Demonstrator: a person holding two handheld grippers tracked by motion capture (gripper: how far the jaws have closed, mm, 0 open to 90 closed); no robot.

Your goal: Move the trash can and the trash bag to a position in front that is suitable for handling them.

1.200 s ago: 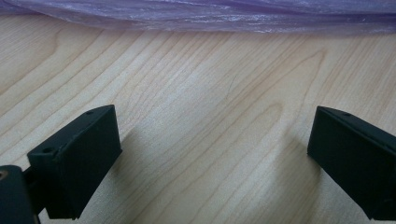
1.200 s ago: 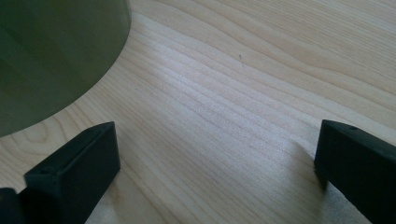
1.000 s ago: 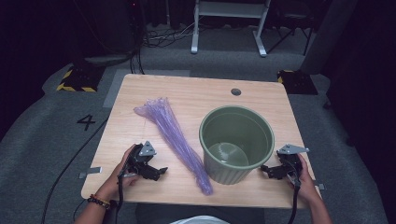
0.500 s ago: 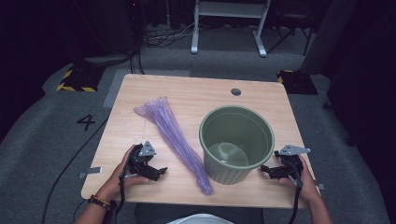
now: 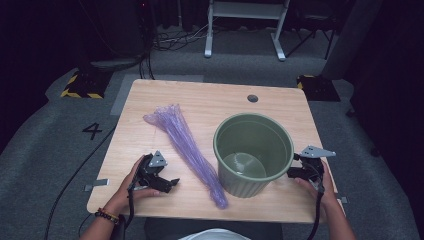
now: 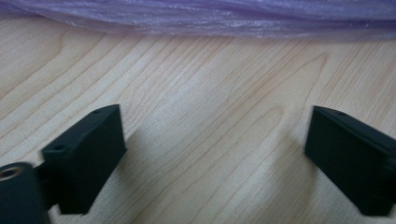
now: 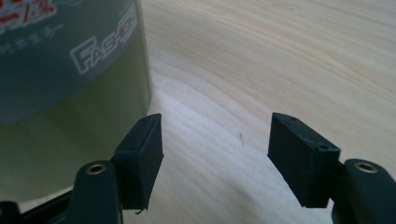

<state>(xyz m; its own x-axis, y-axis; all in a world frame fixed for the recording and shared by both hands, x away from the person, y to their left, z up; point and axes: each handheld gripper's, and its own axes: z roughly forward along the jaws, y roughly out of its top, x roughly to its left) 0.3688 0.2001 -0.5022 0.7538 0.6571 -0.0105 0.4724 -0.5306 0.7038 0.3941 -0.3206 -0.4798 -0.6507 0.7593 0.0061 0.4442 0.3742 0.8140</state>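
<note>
The left gripper [image 6: 217, 154] looks low along a pale wooden table top [image 6: 210, 107] with fine grain lines that run slantwise. Its two black, block-shaped jaws rise from the near edge, one at the left and one at the right, and stand well apart with only bare wood between them; they have just been closing a little. The left jaw shows two small holes on its upper face and a brass-coloured ring beside its base. Across the far side lies a translucent purple plastic bag [image 6: 224, 16], gathered into long thin folds and stretched from left to right. It lies flat on the wood, clear of both jaws.
</note>
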